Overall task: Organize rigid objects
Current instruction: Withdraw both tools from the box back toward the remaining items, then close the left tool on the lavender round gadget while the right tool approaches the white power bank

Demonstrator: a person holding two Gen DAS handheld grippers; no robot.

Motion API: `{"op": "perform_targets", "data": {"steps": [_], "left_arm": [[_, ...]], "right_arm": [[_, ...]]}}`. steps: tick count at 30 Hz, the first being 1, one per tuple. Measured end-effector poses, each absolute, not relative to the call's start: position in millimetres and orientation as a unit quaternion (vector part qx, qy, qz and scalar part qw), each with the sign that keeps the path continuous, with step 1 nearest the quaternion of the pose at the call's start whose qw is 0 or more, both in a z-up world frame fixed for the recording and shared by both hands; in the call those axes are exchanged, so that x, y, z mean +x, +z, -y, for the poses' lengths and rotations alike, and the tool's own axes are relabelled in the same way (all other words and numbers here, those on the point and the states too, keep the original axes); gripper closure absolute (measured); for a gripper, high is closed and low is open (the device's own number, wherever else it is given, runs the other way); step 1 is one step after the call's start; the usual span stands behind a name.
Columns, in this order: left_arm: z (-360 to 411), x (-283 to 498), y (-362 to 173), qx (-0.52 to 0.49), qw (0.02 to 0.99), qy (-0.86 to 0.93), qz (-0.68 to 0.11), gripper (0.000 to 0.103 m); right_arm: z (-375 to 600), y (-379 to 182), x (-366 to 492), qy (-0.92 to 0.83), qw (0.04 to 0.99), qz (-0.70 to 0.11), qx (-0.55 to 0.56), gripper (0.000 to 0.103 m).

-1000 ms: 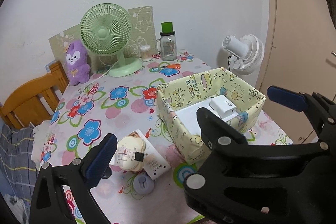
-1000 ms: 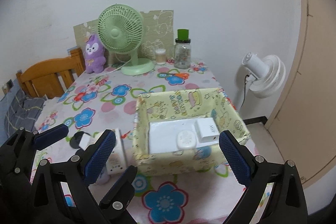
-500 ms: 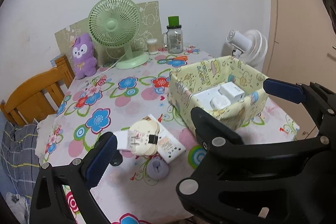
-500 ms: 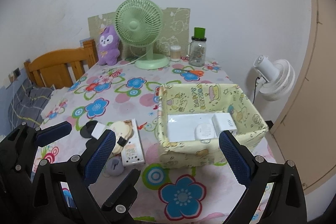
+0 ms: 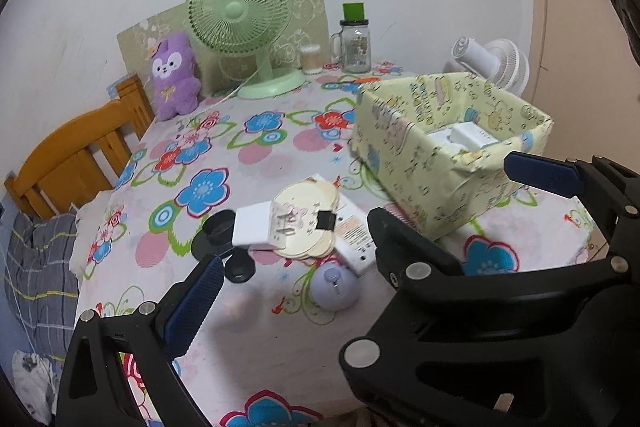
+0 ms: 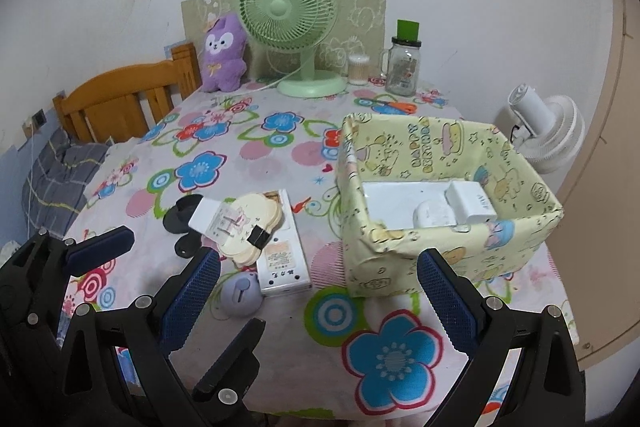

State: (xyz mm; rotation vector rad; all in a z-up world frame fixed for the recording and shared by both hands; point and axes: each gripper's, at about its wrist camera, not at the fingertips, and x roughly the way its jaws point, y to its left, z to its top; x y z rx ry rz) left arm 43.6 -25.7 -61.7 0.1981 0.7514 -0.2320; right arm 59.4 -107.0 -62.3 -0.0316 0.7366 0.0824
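A yellow cartoon-print box stands on the right of the table and holds white devices. Left of it lies a loose pile. A cream cloud-shaped piece carries a white plug and rests on a white rectangular unit. A lavender round item and black discs lie beside the pile. My right gripper hovers open and empty over the front edge, between the pile and the box. My left gripper is open and empty just left of it. The right gripper's body covers the left gripper's right finger.
A green desk fan, a purple plush, a glass jar with a green lid and a small cotton-swab tub line the back wall. A wooden chair stands at the left, a white fan beyond the right edge.
Both grippers have drawn back toward the table's front edge and leftward, so the box sits farther right and the pile is nearer centre. Nothing on the table has moved.
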Motion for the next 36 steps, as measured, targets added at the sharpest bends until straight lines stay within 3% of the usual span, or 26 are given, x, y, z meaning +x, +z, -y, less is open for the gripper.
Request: {"op": "perform_targets", "data": {"steps": [17, 26, 36], "left_arm": [[-6, 72, -105, 0.061, 0.902, -0.097, -0.416, 0.001], [-18, 80, -126, 0.06, 0.893, -0.095, -0.436, 0.002], [-18, 82, -136, 0.046, 0.888, -0.106, -0.445, 0.002]], "right_arm": [[89, -102, 86, 0.036, 0.916, -0.399, -0.003, 0.004], [76, -123, 90, 0.039, 0.906, -0.421, -0.011, 0.019], [72, -139, 99, 0.043, 0.894, -0.445, 0.005, 0.028]]}}
